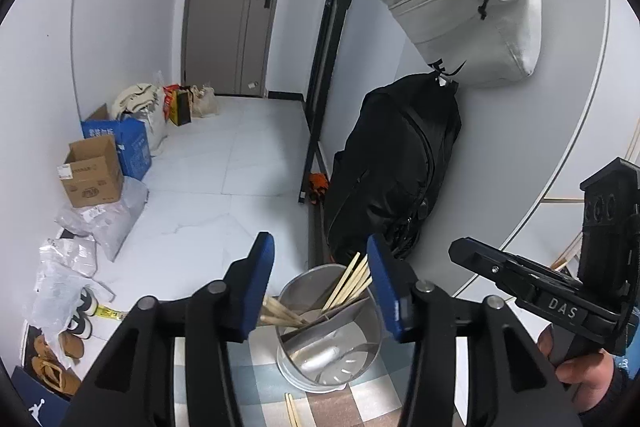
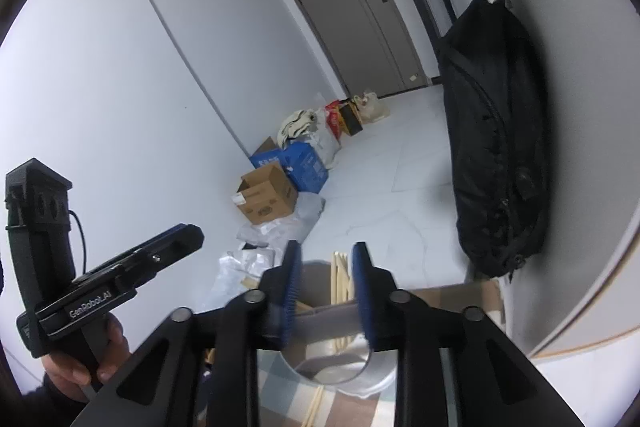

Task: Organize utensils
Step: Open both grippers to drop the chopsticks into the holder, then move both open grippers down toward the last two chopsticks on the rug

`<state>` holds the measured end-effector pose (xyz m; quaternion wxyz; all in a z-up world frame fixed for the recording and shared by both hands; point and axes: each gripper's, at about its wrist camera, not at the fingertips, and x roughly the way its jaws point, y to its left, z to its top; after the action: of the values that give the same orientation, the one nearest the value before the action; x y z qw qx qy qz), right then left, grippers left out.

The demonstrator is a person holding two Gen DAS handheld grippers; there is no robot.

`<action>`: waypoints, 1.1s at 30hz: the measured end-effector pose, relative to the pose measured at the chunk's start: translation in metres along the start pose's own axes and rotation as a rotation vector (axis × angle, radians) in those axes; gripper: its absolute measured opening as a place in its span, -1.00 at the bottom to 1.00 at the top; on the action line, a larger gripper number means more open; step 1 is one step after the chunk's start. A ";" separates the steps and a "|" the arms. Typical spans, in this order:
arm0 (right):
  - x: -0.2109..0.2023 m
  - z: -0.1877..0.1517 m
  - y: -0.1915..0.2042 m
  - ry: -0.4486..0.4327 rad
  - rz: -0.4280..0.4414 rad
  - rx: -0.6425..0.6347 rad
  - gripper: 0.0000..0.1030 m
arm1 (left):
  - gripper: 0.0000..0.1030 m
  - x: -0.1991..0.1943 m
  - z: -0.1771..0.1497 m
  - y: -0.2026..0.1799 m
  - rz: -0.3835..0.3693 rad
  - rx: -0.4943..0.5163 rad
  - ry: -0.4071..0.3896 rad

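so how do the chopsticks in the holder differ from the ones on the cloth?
The chopsticks in the metal holder stand tilted: one bundle leans on the far rim, another pokes out to the left. The loose chopsticks lie flat on the checked cloth, in front of the holder.
The holder's are many; only about two loose ones show, cut off by the frame.
Shared: pale wood, slim. Neither is gripped.

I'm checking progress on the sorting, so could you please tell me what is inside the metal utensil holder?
The metal utensil holder has a divider. Wooden chopsticks lean in the far compartment; the near one shows only reflections. Its floor under the chopsticks is hidden.
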<state>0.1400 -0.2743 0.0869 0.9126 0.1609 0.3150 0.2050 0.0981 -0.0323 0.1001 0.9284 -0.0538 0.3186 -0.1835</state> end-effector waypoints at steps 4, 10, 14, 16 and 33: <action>-0.018 -0.005 0.009 -0.027 -0.018 -0.022 -0.26 | 0.14 -0.016 -0.008 -0.011 0.045 0.046 -0.015; -0.038 -0.015 0.020 -0.060 -0.028 -0.039 0.04 | 0.29 -0.039 -0.024 -0.015 0.098 0.067 -0.068; -0.045 -0.026 0.027 -0.056 -0.028 -0.042 0.18 | 0.29 -0.046 -0.034 -0.014 0.114 0.057 -0.067; -0.049 -0.032 0.031 -0.058 -0.028 -0.046 0.23 | 0.30 -0.048 -0.039 -0.015 0.121 0.058 -0.063; -0.058 -0.101 0.050 -0.020 -0.090 -0.095 0.70 | 0.56 -0.060 -0.097 0.005 0.186 0.000 -0.067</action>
<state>0.0199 -0.2426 0.0619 0.9306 0.1052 0.3027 0.1768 -0.0031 -0.0039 0.0565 0.9516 -0.0302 0.2908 -0.0945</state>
